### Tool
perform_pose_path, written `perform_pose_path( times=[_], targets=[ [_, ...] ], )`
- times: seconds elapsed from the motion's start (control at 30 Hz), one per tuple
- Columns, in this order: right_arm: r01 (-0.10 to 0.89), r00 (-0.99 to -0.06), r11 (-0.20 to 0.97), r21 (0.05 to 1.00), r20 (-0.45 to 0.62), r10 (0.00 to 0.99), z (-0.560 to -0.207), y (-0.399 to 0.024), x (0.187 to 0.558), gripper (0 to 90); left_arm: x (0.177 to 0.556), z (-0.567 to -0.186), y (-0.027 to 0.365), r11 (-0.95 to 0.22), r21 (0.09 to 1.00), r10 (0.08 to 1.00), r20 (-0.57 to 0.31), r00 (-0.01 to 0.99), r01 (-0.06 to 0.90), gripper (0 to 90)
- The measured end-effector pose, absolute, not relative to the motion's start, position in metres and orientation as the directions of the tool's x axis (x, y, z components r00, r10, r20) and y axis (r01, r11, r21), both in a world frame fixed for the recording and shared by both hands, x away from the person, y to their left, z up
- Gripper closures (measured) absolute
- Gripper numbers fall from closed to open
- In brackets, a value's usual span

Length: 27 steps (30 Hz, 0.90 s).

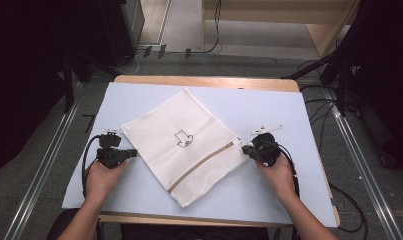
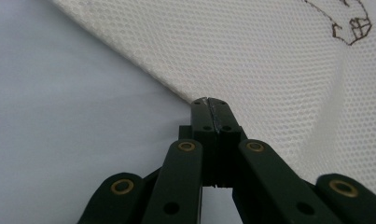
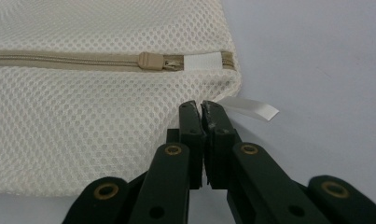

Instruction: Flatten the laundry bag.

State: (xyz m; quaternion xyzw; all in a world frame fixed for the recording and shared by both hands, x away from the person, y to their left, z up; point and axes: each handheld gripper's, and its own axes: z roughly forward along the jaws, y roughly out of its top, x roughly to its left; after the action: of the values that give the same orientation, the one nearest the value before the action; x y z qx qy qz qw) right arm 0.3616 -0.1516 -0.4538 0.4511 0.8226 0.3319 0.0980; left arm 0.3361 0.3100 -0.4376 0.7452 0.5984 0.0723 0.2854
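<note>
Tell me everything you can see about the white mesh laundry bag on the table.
The mesh laundry bag is a cream, honeycomb-net pouch lying flat and turned diagonally on the pale blue table cover. A beige zipper runs across its nearer end, with the slider close to the end by a white fabric tab. A small dark outline drawing sits at its middle. A white label sticks out at the zipper corner. The left hand-held gripper meets one edge, the right hand-held gripper the zipper corner, both shut.

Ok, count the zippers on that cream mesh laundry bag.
1: a tan zipper crosses the cream mesh laundry bag near its lower end, its slider by the right gripper. The underside is hidden.
</note>
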Motion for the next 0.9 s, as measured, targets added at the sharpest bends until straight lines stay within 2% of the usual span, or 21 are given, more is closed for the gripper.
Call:
perform_pose_path(
  times=[0.1,0.3,0.9],
  targets=[
    [0.678,-0.577,0.375,0.632,0.141,0.805,-0.455,-0.151,0.362,89.1,0.339,-0.443,0.303,-0.149,0.489,0.933,-0.218,0.286,0.859,90.0],
    [0.671,-0.589,0.387,0.633,0.137,0.797,-0.456,-0.147,0.36,89.0,0.348,-0.444,0.302,-0.131,0.499,0.93,-0.238,0.281,0.856,90.0],
    [0.661,-0.62,0.406,0.631,0.156,0.769,-0.451,-0.134,0.334,88.5,0.408,-0.443,0.286,-0.151,0.532,0.917,-0.239,0.319,0.833,89.7]
  ],
)
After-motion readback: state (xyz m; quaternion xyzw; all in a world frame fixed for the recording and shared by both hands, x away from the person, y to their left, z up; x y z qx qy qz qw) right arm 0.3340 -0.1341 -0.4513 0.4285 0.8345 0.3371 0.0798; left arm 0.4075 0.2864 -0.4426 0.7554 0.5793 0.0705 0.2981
